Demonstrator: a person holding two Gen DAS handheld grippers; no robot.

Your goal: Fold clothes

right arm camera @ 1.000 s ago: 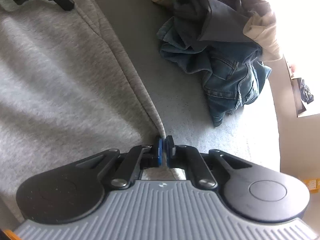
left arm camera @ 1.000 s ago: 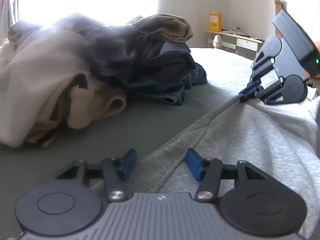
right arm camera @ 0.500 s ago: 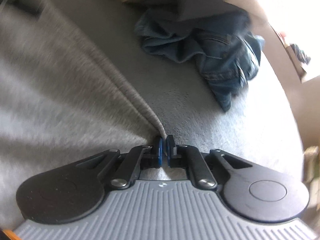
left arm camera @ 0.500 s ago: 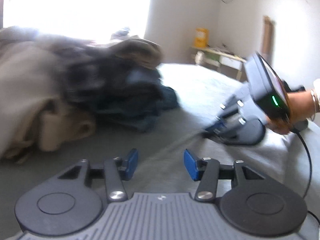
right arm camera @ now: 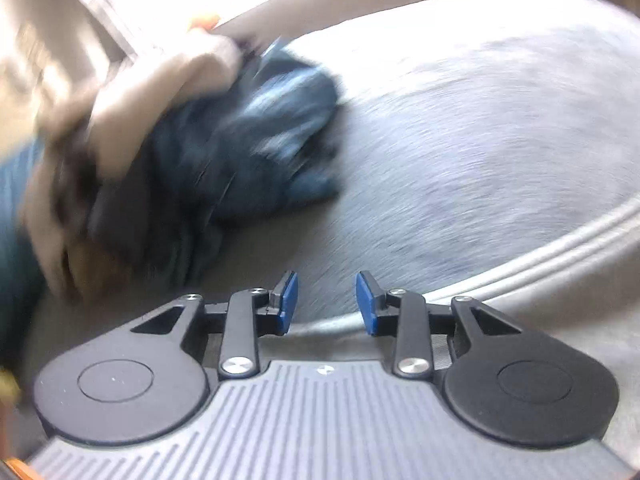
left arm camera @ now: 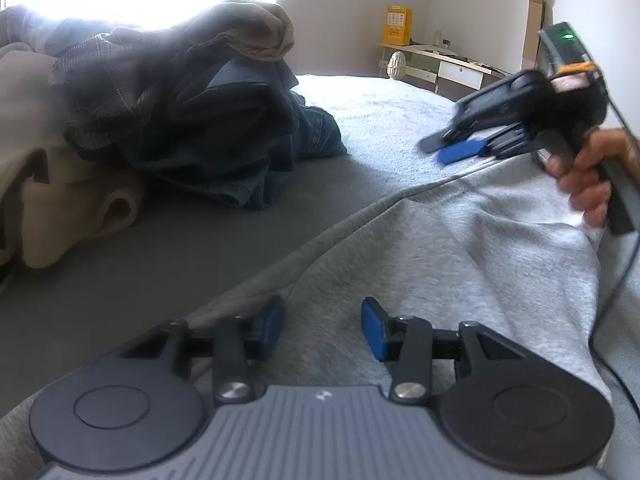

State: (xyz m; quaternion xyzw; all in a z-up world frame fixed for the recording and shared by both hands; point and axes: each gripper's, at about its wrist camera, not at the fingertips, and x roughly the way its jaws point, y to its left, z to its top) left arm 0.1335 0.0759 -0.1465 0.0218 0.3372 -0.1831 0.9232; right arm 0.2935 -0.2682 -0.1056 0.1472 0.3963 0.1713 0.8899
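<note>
Left wrist view, read left to right. A heap of unfolded clothes [left arm camera: 160, 112] sits on the bed [left arm camera: 380, 104] from 9 to 12 o'clock: a beige garment [left arm camera: 60, 168] at the far left, dark plaid and navy pieces in the middle, blue jeans [left arm camera: 316, 136] at its right edge. No bin or basket is in sight; the clothes lie straight on the grey bed cover.

The grey sweatshirt [left arm camera: 460, 248] is spread flat from 6 o'clock up to 3 o'clock, its ribbed hem running as a diagonal from the lower left toward the upper right.

Left hand-held gripper [left arm camera: 322, 330]: low over the sweatshirt at 6 o'clock, blue pads wide apart, nothing between them. Its left pad sits at the hem; contact cannot be judged.

Right hand-held gripper [left arm camera: 456, 150]: at 2 o'clock, tilted, pointing left toward the heap, raised clear of the hem. The person's right hand [left arm camera: 588, 184] wraps the handle at 3 o'clock, with a cable hanging below it. A green light shows on the unit's top.

Right wrist view, heavily motion-blurred. Pads of the right hand-held gripper [right arm camera: 327, 304] stand apart and hold nothing. Sweatshirt hem [right arm camera: 560, 256] curves across at 3 to 4 o'clock, passing under the gripper body. The heap [right arm camera: 200, 152] fills 9 to 11 o'clock.

A low desk [left arm camera: 452, 68] with a yellow box [left arm camera: 398, 26] stands against the far wall.
</note>
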